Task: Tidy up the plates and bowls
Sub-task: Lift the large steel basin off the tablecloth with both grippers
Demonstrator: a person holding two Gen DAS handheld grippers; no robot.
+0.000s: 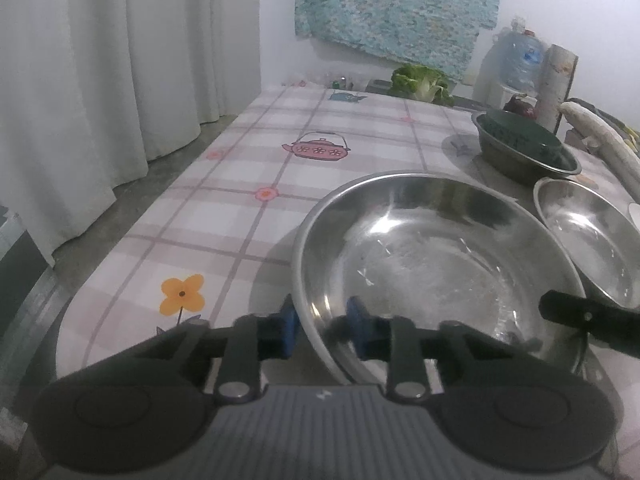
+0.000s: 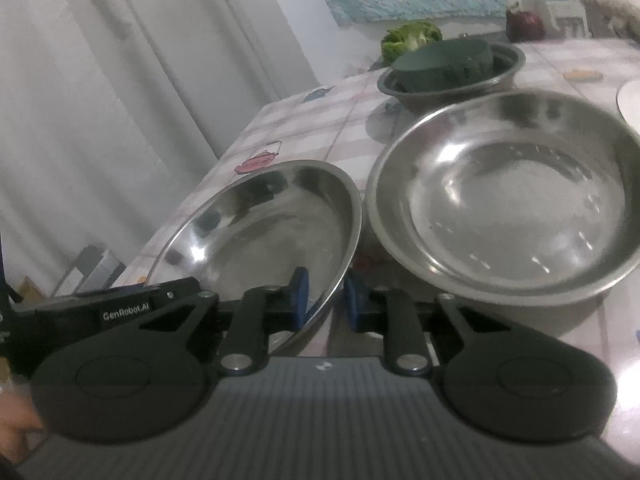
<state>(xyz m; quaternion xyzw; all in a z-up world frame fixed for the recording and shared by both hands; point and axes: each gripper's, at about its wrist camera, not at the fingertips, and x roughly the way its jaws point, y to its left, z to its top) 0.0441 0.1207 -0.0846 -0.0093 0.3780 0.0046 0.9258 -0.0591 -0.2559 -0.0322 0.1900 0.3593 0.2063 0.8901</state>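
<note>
A steel plate (image 1: 432,264) is tilted up off the checked tablecloth (image 1: 224,216). My left gripper (image 1: 322,330) straddles its left rim, one blue pad outside and one inside. My right gripper (image 2: 326,300) straddles the right rim of the same plate (image 2: 272,228), and one of its fingers shows in the left wrist view (image 1: 592,320). Neither view shows the pads pressing the rim. A second steel plate (image 2: 508,196) lies flat to the right and also shows in the left wrist view (image 1: 592,240).
A steel bowl (image 1: 524,152) with a dark green block in it stands further back, also in the right wrist view (image 2: 448,72). Green vegetables (image 1: 420,84), a white radish (image 1: 604,140) and a water jug (image 1: 520,60) are at the far edge. A white dish rim (image 2: 628,104) is at the right.
</note>
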